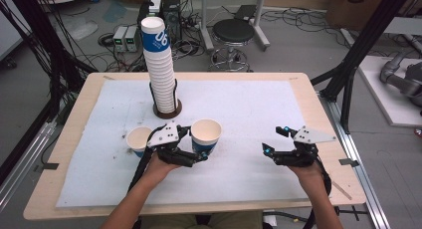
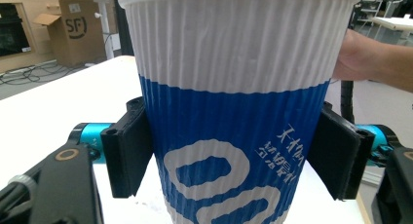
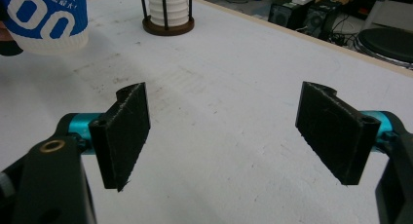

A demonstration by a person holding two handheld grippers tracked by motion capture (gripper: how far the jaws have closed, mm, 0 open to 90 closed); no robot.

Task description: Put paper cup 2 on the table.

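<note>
Our left gripper (image 1: 195,145) has the cup (image 1: 205,135) between its two jaws, and both pads press on its blue sides. The cup is ribbed paper, white on top and blue below, standing straight up near the stack (image 1: 159,64). Our right gripper (image 1: 276,141) rests wide open, holding nothing.

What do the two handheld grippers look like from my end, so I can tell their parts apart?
Both the left gripper and the right gripper are black, each with two flat black ribbed pads on teal mounts, a grey three-cornered plate on top and a black cable trailing back. The person's forearms are bare, no sleeves.
</note>
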